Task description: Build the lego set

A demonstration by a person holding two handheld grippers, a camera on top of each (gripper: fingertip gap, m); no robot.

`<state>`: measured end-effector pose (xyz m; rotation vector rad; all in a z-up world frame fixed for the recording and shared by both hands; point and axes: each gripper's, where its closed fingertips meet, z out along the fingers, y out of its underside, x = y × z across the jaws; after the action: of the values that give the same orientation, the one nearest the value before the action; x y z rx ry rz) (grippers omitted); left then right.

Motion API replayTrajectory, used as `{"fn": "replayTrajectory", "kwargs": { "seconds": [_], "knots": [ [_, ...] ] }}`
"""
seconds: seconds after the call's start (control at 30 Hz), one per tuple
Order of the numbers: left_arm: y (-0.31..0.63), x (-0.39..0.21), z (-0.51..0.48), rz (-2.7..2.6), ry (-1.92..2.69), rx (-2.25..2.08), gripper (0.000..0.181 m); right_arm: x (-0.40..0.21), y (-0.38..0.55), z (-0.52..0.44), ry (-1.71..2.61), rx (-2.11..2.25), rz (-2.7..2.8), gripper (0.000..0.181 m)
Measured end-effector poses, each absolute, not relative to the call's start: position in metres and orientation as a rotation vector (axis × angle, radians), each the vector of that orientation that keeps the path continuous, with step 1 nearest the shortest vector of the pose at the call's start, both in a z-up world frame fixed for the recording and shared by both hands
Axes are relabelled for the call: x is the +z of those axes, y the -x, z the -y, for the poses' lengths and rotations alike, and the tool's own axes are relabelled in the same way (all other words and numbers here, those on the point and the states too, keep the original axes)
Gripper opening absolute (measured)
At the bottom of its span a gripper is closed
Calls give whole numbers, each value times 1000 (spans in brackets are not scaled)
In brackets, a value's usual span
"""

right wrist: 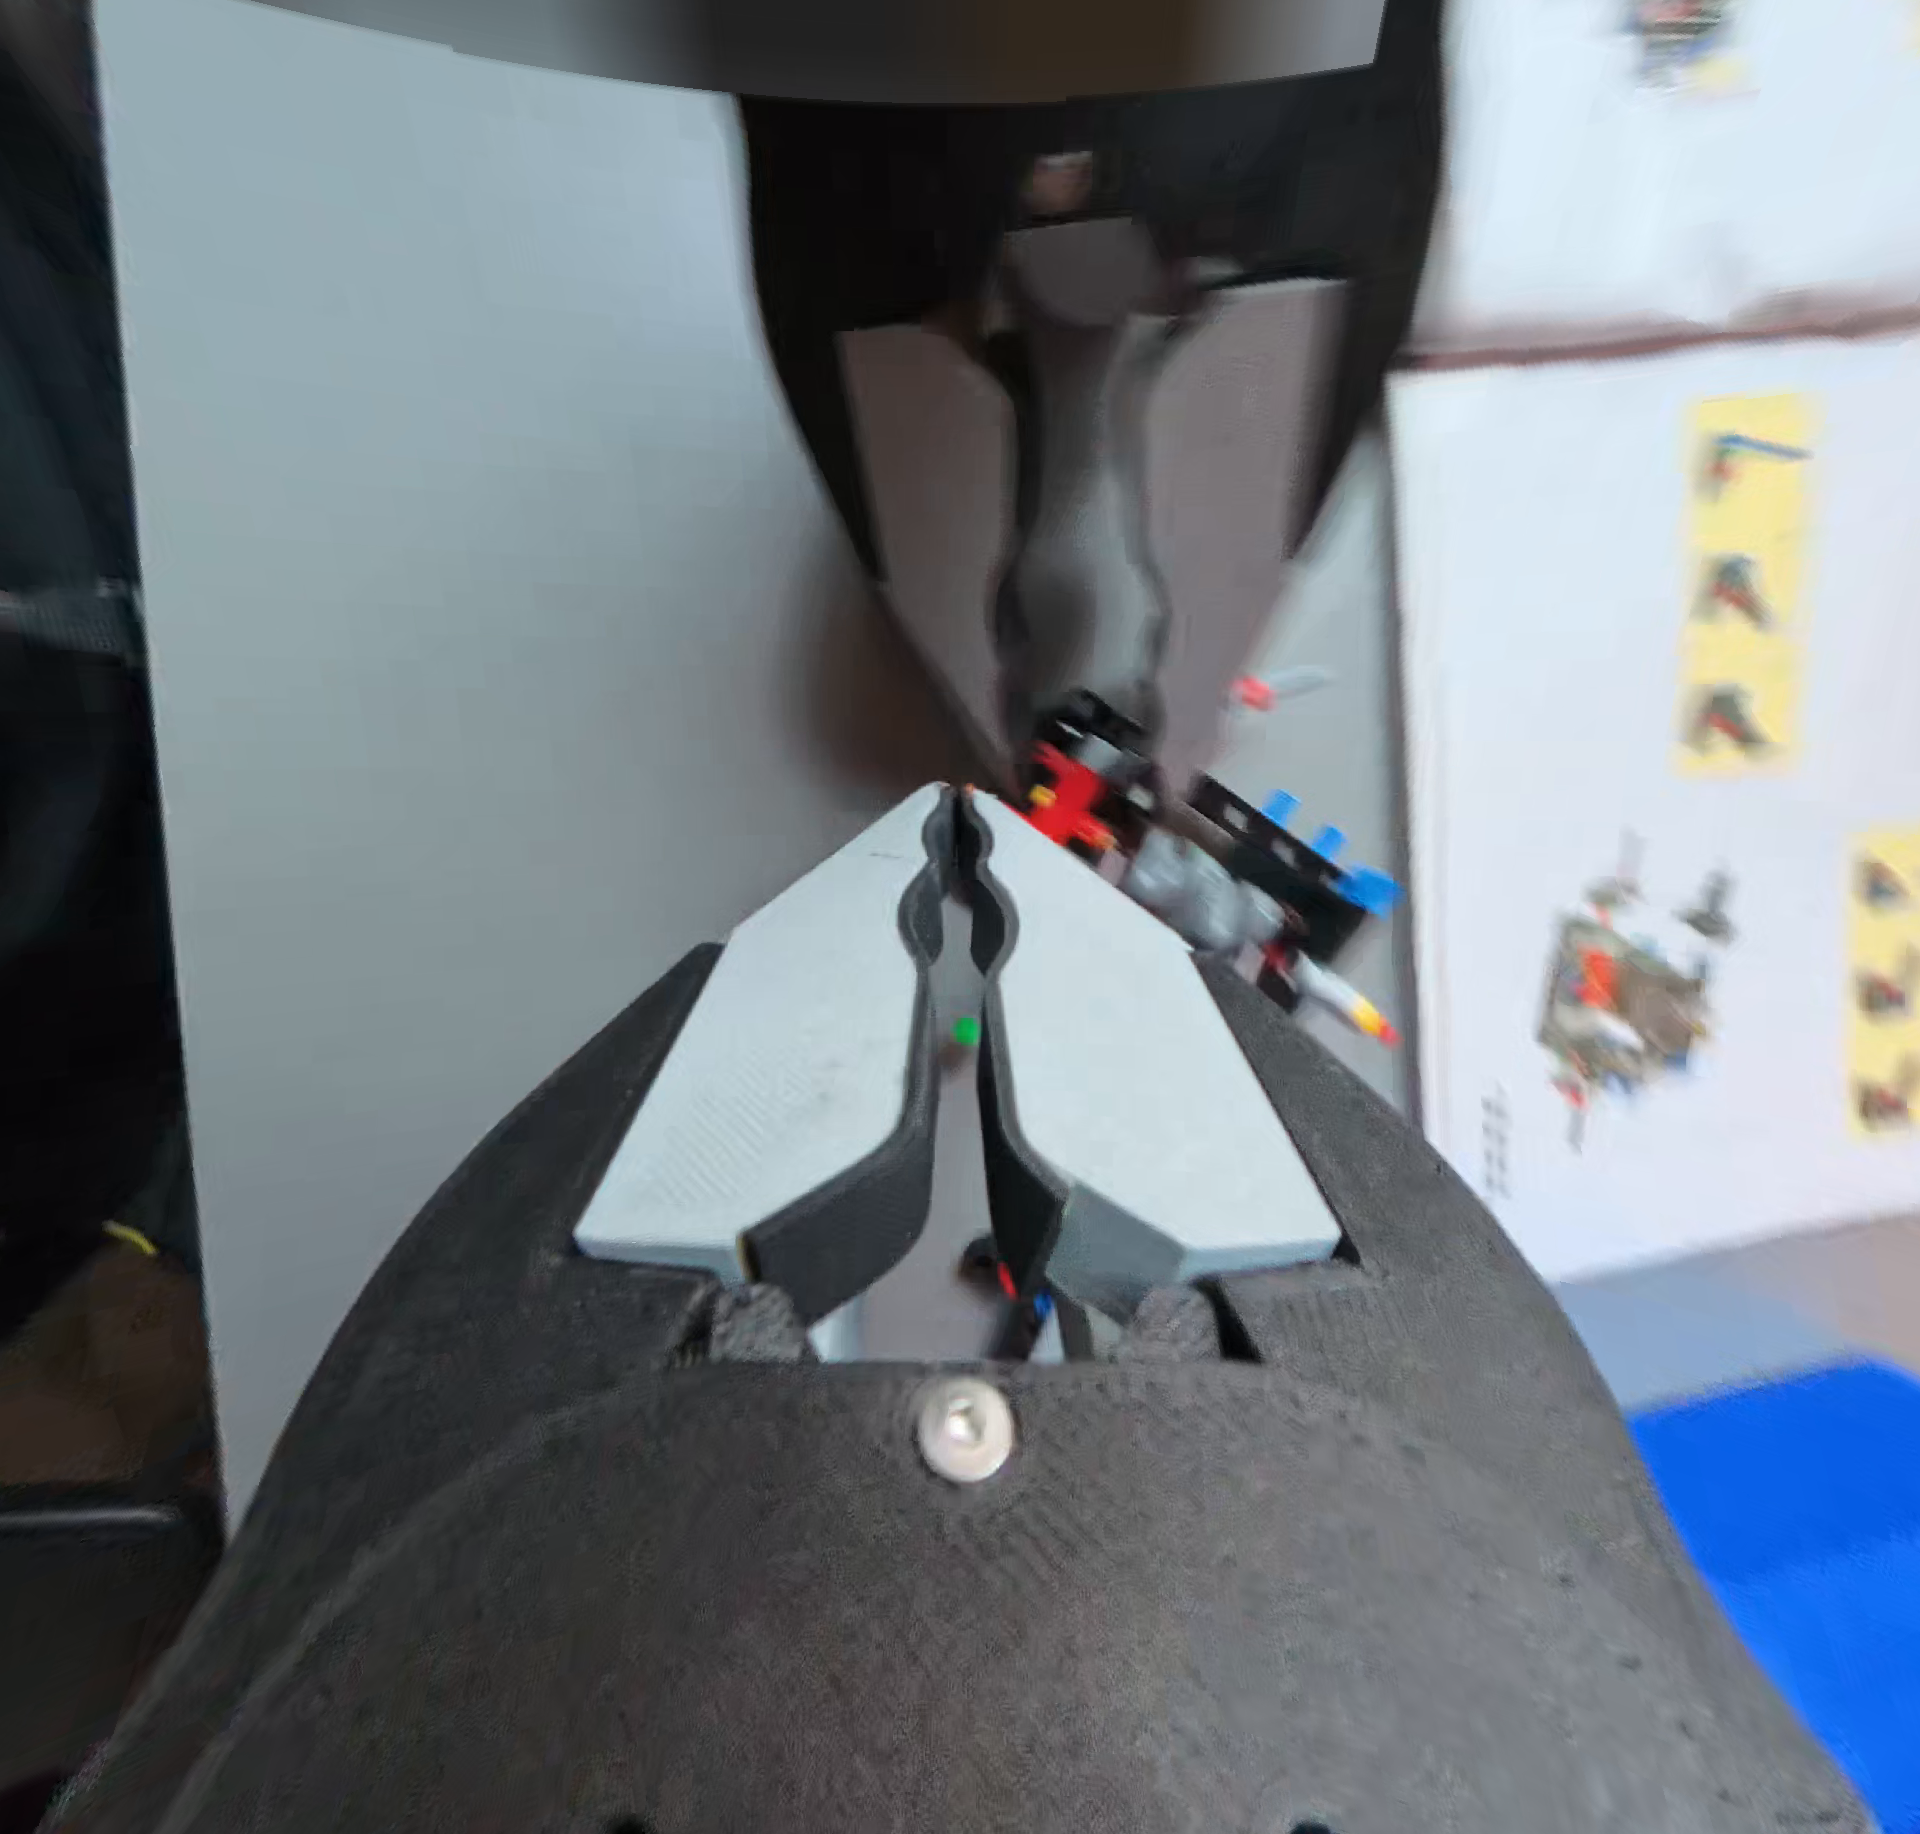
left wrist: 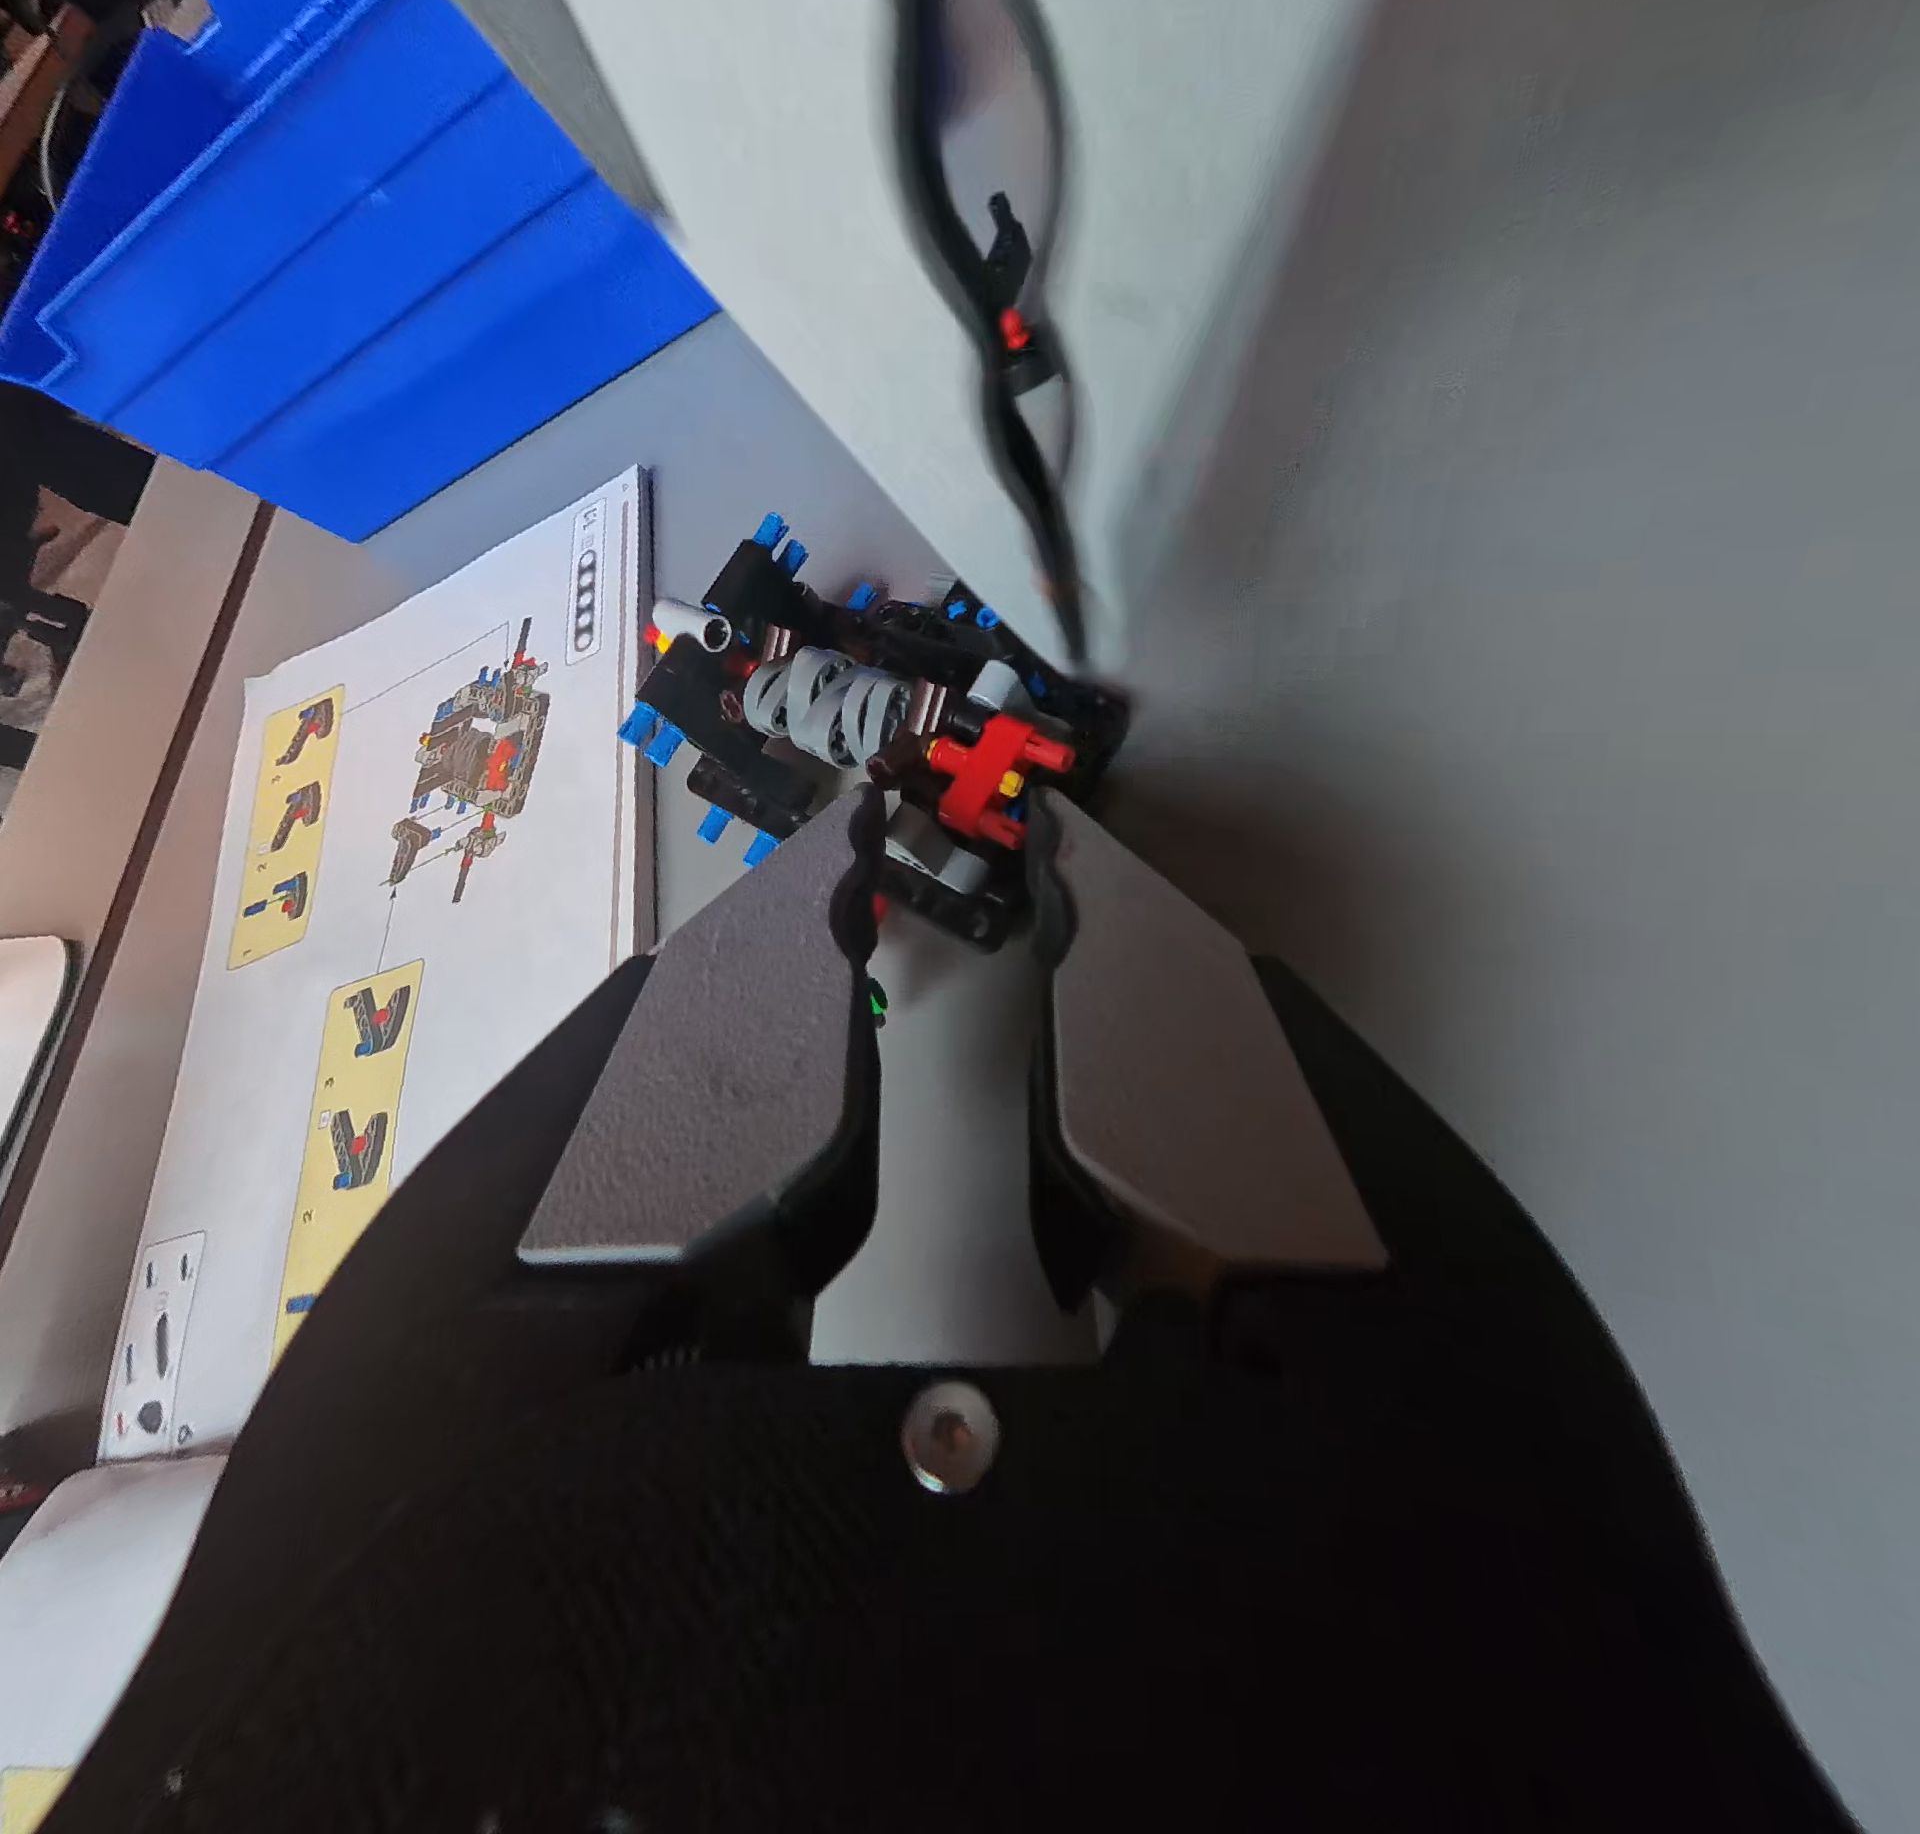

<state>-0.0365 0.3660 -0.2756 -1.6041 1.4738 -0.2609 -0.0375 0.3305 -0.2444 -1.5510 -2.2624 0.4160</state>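
the model point(left wrist: 831, 704), a black frame with blue pins, grey rings and a red cross piece point(left wrist: 992, 761), sits at the counter point(left wrist: 727, 402) just beside the booklet point(left wrist: 436, 849), its near end clamped between the tips of the left gripper point(left wrist: 951, 849), whose jaws stand part-way apart and closed onto the grey and black end of the frame. the right gripper point(right wrist: 961, 797) meets it from the opposite side, tip right at the red cross piece; its jaws are pinched nearly together, and something tiny and reddish seems to sit at the very tip, but blur keeps me from saying whether it holds a part. the likely trouble: both views are smeared by motion, so a push from the right could land off the hole and twist the model in the left gripper's narrow hold, or pop the red cross piece loose; a small pin could also slip out and roll off the counter. the white tube point(left wrist: 701, 631) sticking out the far side looks easy to knock free. the blue bin point(left wrist: 343, 257) stands beyond the booklet, and only its outer wall shows, so its contents cannot be told.
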Motion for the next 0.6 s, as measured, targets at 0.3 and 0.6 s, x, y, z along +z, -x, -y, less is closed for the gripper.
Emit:
{"fn": "replayTrajectory", "kwargs": {
  "seconds": [0.3, 0.6],
  "knots": [
    [37, -275, -366, -1467, 1657, -324, 23, -233, 3, -359, 1614, 502, 1944, 0],
    [40, -257, -370, -1320, 1835, -667, 24, -243, 6, -368, 1538, 331, 1762, 76]
  ]
}}
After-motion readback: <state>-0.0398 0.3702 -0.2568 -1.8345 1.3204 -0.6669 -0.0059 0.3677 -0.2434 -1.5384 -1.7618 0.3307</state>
